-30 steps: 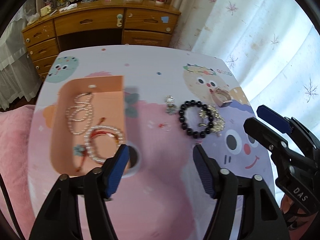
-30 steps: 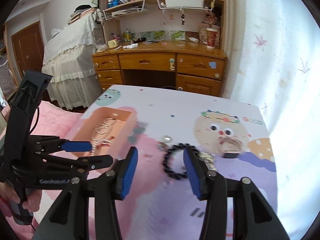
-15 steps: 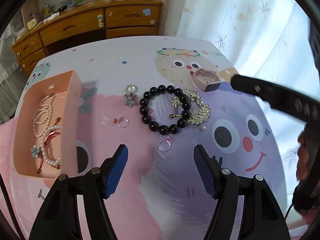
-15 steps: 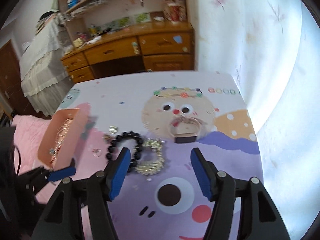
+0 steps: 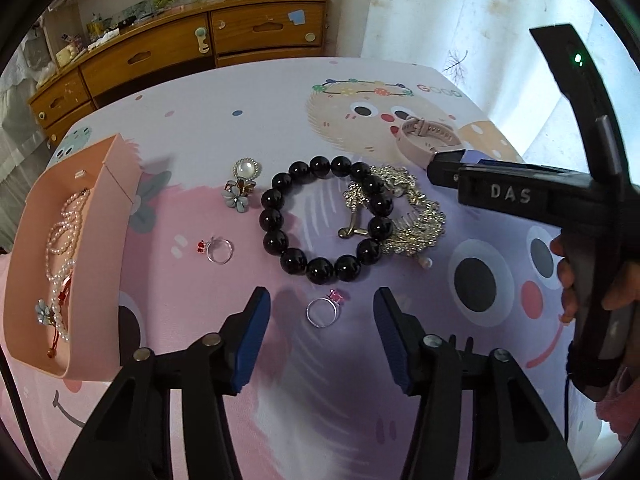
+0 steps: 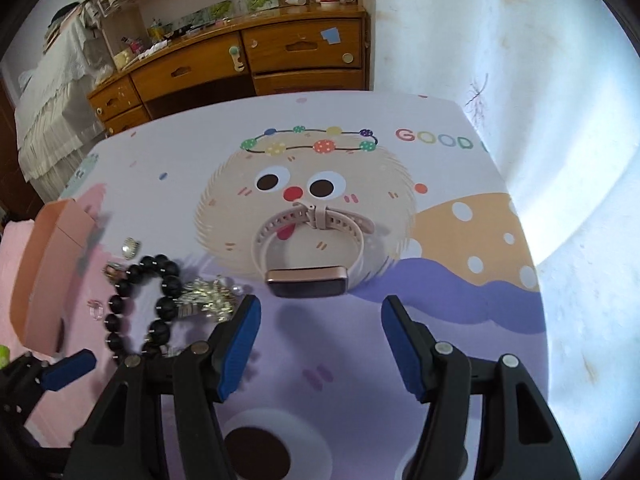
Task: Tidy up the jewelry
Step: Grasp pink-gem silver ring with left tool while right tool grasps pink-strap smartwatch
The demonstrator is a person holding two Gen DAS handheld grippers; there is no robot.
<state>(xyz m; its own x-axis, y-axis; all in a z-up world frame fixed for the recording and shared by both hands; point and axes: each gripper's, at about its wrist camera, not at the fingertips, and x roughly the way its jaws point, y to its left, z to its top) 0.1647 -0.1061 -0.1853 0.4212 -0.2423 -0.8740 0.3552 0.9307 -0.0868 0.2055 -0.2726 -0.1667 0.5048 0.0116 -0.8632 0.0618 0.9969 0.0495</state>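
Jewelry lies on the cartoon-printed table cover (image 5: 240, 92): a silver ring with a pink stone (image 5: 323, 311) sits between the closing, not yet touching jaws of the left gripper (image 5: 320, 334). The right gripper (image 6: 318, 346), spread and empty, hovers just before the pink-strapped rectangular watch (image 6: 308, 280). Pearl strands (image 5: 64, 232) rest inside the peach cardboard box (image 5: 116, 184).

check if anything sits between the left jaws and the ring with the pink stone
Nothing visible does. The ring with the pink stone lies alone on bare table just ahead of the left gripper, whose jaws are closing with nothing between them yet. The black bead bracelet lies beyond it.
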